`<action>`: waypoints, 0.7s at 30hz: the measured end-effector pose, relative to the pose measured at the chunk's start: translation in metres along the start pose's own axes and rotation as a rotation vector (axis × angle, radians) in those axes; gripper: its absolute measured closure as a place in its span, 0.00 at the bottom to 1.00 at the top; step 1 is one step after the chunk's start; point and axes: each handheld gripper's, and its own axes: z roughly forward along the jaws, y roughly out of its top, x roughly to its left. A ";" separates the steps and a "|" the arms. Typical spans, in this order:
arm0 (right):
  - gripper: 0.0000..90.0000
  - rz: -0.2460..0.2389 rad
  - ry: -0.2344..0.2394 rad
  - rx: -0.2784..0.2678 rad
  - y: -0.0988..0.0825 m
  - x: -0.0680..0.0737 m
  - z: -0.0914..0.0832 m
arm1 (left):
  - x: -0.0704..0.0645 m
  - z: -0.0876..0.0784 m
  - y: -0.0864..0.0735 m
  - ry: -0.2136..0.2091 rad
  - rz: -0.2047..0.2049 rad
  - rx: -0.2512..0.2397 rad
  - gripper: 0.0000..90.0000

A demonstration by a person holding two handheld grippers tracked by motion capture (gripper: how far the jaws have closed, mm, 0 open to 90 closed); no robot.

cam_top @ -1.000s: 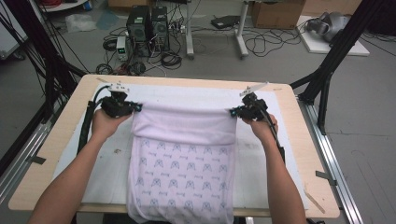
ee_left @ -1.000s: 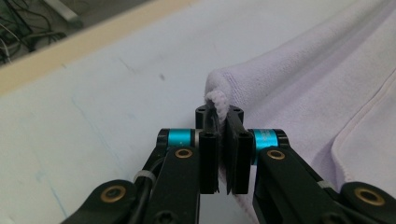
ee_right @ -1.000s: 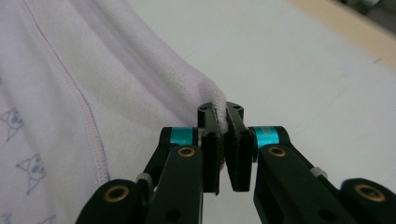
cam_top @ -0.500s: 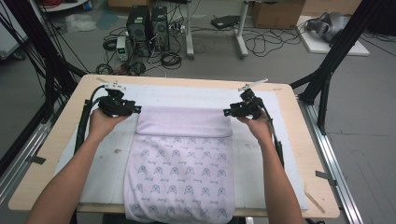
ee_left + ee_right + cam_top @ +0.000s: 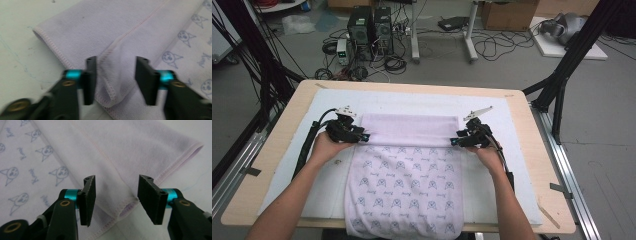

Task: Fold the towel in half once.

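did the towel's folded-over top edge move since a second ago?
Yes. The towel's folded edge has come toward the person, farther from the table's far edge, leaving a wider plain band.

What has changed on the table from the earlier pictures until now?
Both tongs, left and right, carried the far edge of the lilac printed towel toward the person, laid it down as a plain folded band and let go, jaws now open. The towel's near part stayed draped over the table edge.

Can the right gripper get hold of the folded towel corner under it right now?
Probably yes: the right gripper has open jaws straddling the towel's folded corner, with nothing in between.
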 end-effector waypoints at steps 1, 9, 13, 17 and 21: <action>0.70 0.002 0.023 0.003 -0.002 0.000 0.001 | 0.000 0.000 -0.001 0.005 0.013 0.010 0.88; 0.94 -0.073 0.075 -0.032 0.002 0.013 -0.012 | -0.012 -0.026 0.004 0.002 0.040 -0.087 0.95; 0.94 -0.122 0.074 -0.099 0.005 0.030 -0.037 | -0.020 -0.044 -0.006 -0.015 0.033 -0.150 0.95; 0.94 -0.176 0.077 -0.121 -0.003 0.050 -0.058 | -0.034 -0.063 -0.025 -0.025 0.056 -0.184 0.95; 0.94 -0.204 0.091 -0.113 -0.022 0.070 -0.070 | -0.052 -0.074 -0.051 -0.062 0.078 -0.187 0.95</action>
